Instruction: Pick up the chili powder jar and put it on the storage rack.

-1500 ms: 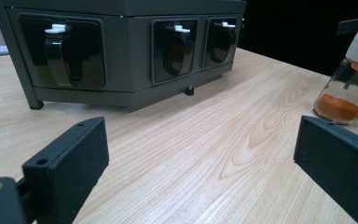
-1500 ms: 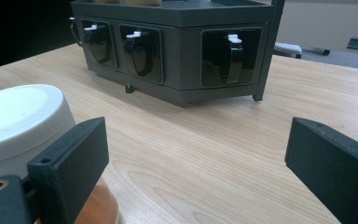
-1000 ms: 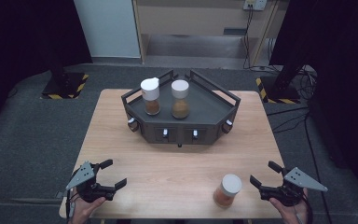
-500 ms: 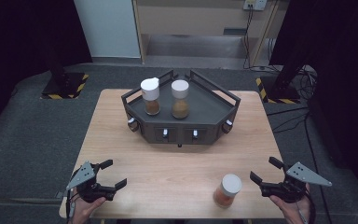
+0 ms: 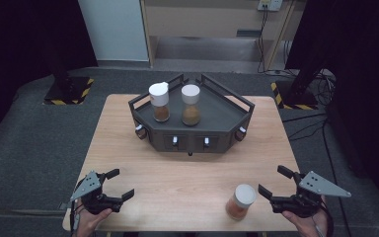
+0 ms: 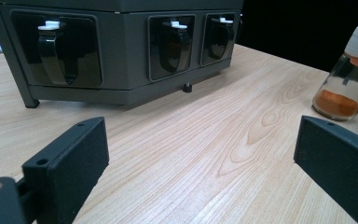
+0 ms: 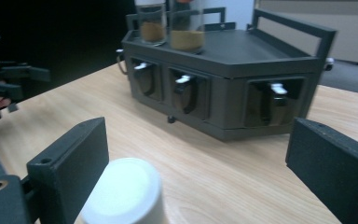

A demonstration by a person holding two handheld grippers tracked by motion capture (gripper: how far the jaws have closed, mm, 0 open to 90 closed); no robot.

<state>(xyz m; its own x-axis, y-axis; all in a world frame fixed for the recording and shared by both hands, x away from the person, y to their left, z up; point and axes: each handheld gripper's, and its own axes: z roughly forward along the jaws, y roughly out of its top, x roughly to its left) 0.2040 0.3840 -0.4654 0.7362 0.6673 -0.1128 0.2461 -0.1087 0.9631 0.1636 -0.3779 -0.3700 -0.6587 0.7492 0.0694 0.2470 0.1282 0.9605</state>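
High view, room: wide bare table (image 5: 187,177) lies between the rack (image 5: 192,126) and the near edge.
Jar (image 5: 240,201): upright near the front edge, just left of the right gripper (image 5: 275,187).
Right gripper: jaws spread, holding nothing.
Left gripper (image 5: 120,183): jaws spread, far from the jar.
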